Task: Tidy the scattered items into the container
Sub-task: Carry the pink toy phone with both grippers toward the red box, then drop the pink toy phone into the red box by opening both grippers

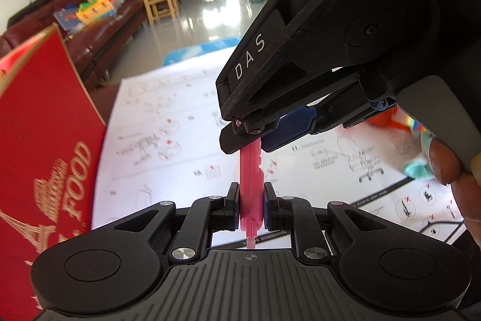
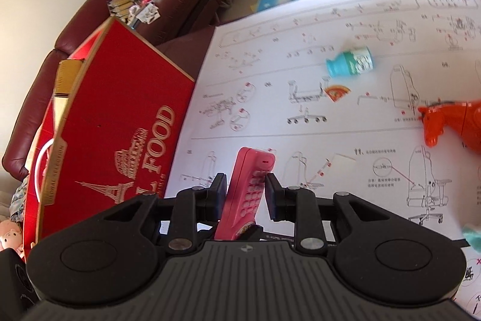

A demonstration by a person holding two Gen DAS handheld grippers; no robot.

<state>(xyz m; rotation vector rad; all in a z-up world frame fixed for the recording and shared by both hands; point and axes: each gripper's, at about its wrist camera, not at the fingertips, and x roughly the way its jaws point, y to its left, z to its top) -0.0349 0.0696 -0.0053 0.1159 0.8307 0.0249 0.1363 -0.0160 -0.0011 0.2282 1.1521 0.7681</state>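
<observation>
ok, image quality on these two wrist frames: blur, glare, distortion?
Left wrist: glare on the floor; red box and instruction sheet motion-smeared; pink toy phone and left gripper sharp. Right wrist: sheet edges bowed by fisheye; orange toy and teal bottle soft; right gripper crisp.

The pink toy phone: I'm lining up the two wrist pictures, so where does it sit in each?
Left wrist view: the pink toy phone stands edge-on at bottom centre, pinched between the left gripper jaws.
Right wrist view: pink toy phone, keypad showing, bottom centre, between the right gripper jaws.
Shared landmark: the red FOOD box, left in both.
</observation>
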